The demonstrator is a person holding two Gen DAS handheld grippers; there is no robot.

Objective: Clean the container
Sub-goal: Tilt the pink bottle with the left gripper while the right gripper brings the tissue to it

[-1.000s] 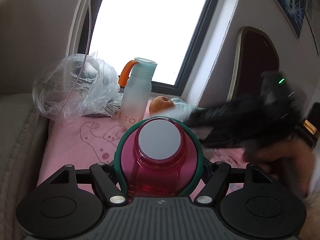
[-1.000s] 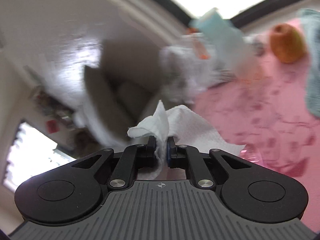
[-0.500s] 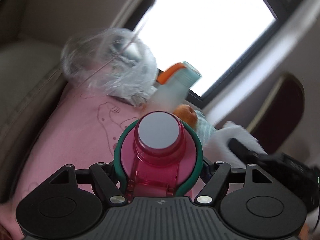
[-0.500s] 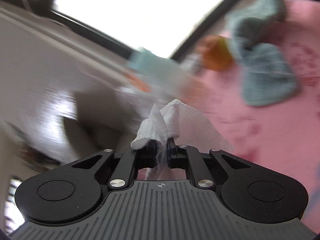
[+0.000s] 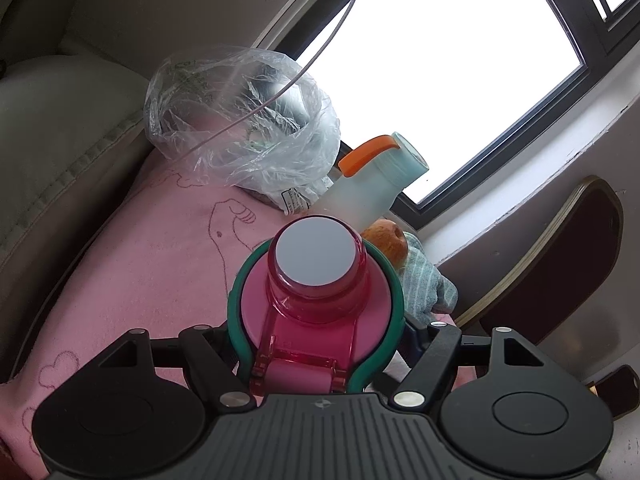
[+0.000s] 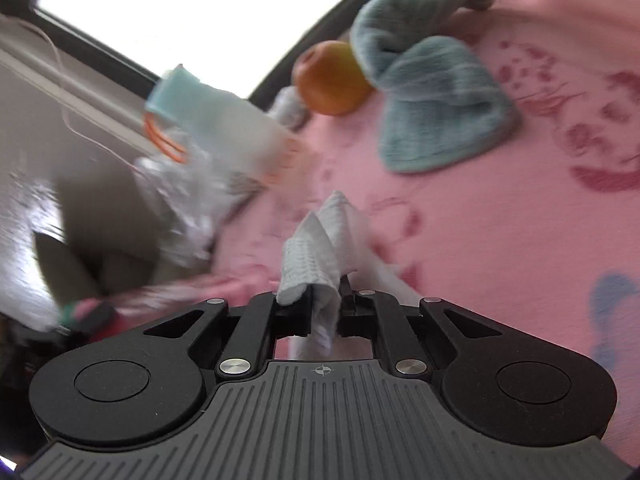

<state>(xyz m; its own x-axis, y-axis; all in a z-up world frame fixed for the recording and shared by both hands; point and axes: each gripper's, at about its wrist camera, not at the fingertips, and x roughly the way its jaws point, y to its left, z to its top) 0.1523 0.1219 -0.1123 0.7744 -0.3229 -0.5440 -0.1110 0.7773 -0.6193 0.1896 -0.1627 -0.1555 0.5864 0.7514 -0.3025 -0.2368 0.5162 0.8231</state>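
My left gripper is shut on a pink-red container with a green band and a lid topped by a pale grey disc; the lid faces the camera. The container hangs above the pink blanket. In the right wrist view my right gripper is shut on a crumpled white paper towel, which sticks out past the fingertips over the blanket. A blurred pink and green shape at the lower left of that view may be the container; I cannot tell for sure.
A frosted bottle with a teal cap and orange handle stands by the window, with an orange fruit and a teal cloth beside it. A clear plastic bag lies at the back left. A dark chair is on the right.
The left view has tilted with the container still held, and the right gripper has left that view. The right gripper has swung with the towel toward the pink blanket.
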